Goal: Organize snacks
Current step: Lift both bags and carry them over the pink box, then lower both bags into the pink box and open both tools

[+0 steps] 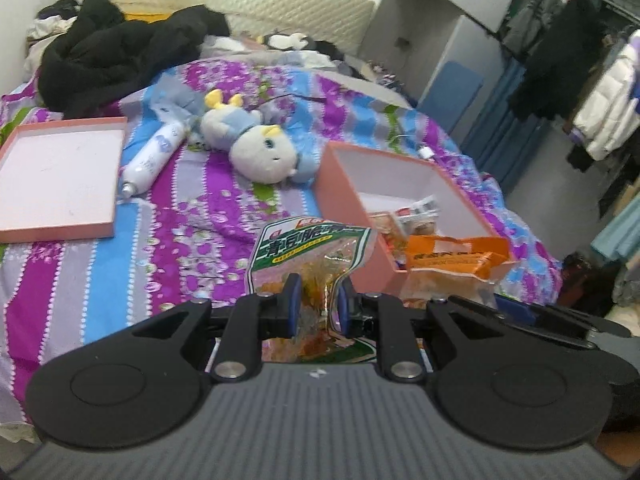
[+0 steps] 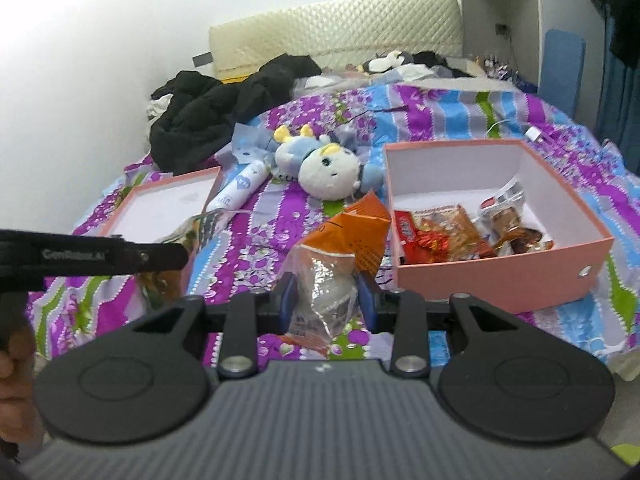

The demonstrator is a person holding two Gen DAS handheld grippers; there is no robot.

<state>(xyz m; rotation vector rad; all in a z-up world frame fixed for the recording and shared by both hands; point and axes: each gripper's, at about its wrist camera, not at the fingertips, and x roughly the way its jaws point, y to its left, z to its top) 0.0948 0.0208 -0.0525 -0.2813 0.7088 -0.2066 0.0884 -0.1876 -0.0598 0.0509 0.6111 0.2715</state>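
Both hands were loaded. The left gripper (image 1: 319,294) had its blue pads pinched on the lower part of a green snack bag (image 1: 310,254), the jaws narrow with the crinkled plastic squeezed between them; the bag stood upright above the fingers, its green printed band at twelve o'clock from the grip. The right gripper (image 2: 327,298) was likewise clamped, jaws a little wider, on an orange snack bag (image 2: 340,248), gripping the clear, silvery lower part while the orange top leaned toward one o'clock.

In the right wrist view, the pink box (image 2: 500,276) sat open on the striped bedspread (image 2: 256,236) at about two o'clock from the right gripper, near but apart from the orange bag. Inside it, several red and brown snack packets (image 2: 444,236) lay against the near wall and toward the right side, with the far part of the white floor bare. From the left wrist view the same box was at one o'clock from the left gripper, and the orange bag hung at its near corner.

The pink lid (image 1: 60,180) lay upturned on the bedspread at ten o'clock from the left gripper, well apart from the box. Between lid and box lay a plush toy (image 1: 260,148), with a white spray can (image 1: 154,156) on its side just beside the lid's right edge. A heap of black clothing (image 1: 120,52) sat farther up the bed near the cream headboard (image 1: 248,0).
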